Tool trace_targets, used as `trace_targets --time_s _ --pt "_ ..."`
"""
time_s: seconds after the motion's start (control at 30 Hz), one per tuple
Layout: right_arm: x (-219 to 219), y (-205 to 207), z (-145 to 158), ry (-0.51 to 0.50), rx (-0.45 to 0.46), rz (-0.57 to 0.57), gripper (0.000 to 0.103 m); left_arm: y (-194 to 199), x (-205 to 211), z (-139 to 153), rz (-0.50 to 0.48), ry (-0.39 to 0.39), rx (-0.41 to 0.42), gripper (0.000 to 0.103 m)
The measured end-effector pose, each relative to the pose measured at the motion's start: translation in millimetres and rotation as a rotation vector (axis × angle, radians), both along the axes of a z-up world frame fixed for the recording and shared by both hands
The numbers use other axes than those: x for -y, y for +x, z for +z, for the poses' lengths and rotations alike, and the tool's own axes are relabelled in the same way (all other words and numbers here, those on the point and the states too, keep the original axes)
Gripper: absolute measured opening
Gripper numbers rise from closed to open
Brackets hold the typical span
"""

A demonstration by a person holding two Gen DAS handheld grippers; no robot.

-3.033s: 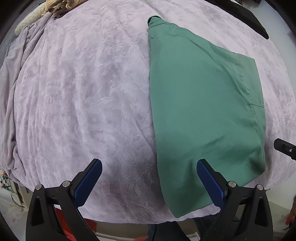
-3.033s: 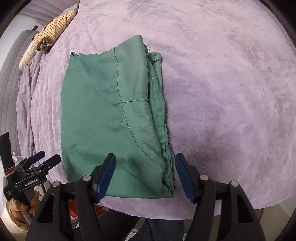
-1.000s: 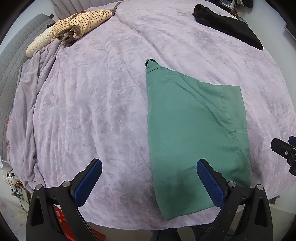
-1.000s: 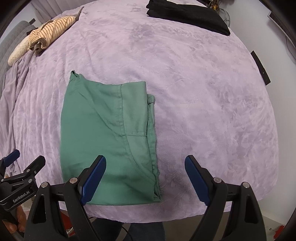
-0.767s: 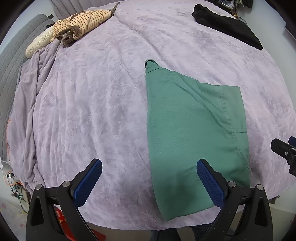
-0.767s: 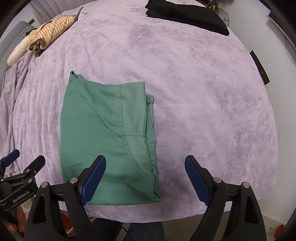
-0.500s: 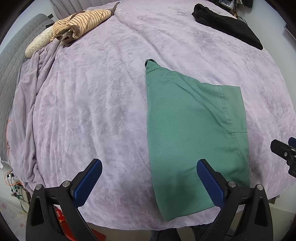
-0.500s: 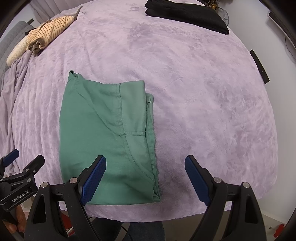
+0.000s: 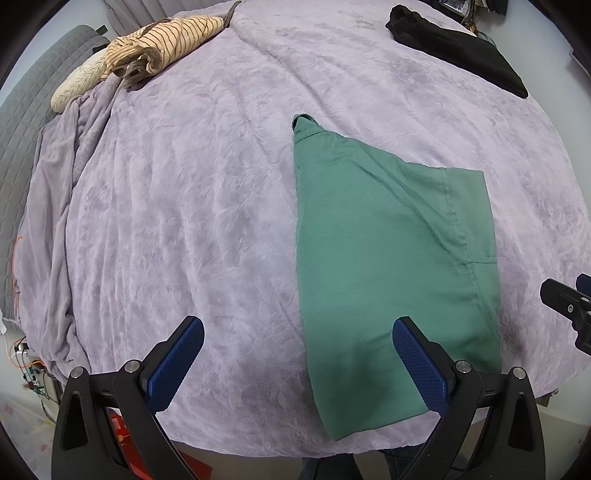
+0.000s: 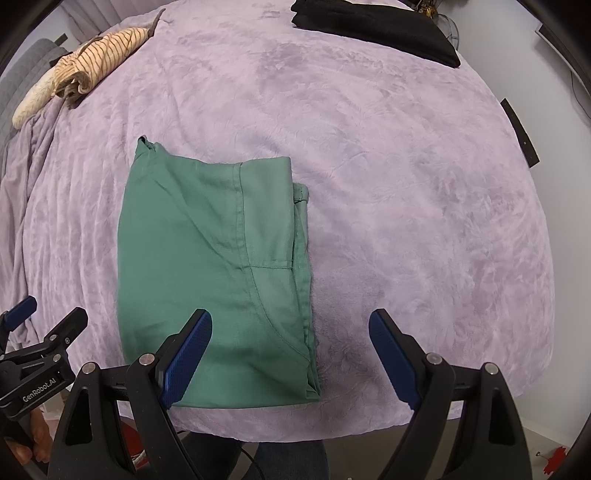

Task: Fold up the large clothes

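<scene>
Lilac plush blanket (image 9: 207, 206) covers the whole bed and serves as the folding surface, broad and soft enough for a garment to be spread and squared on it. Near its front edge lies the green garment (image 10: 207, 266), already folded into a compact rectangle with seams and layered edges stacked along its right side; judging by its tidy shape, the fold looks finished or nearly so. Along the far right edge sits a black folded garment (image 10: 376, 26), probably set aside as done, while a striped beige garment (image 10: 92, 59) lies crumpled at the far left corner, apparently waiting its turn.

Both tools hover above the bed's near edge, holding nothing. The left gripper (image 9: 295, 354) has its jaws spread wide, the garment's near left edge lying below and between its fingers, closer to the right one. The right gripper (image 10: 291, 350) is likewise wide apart, with the garment's near right corner beneath the gap, next to its left finger.
</scene>
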State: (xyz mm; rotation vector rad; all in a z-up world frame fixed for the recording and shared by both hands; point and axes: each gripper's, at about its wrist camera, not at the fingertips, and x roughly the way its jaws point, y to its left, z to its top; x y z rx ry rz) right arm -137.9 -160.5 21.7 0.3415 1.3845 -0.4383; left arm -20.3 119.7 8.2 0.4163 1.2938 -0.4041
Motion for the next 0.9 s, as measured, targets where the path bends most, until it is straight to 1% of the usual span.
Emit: trace_targets --time_s 0.9 --pt "-0.8 2.5 -4.4 0.005 -0.007 0.001 0.089 1.2 0.3 -1.0 0.000 0.003 -0.004 0.102"
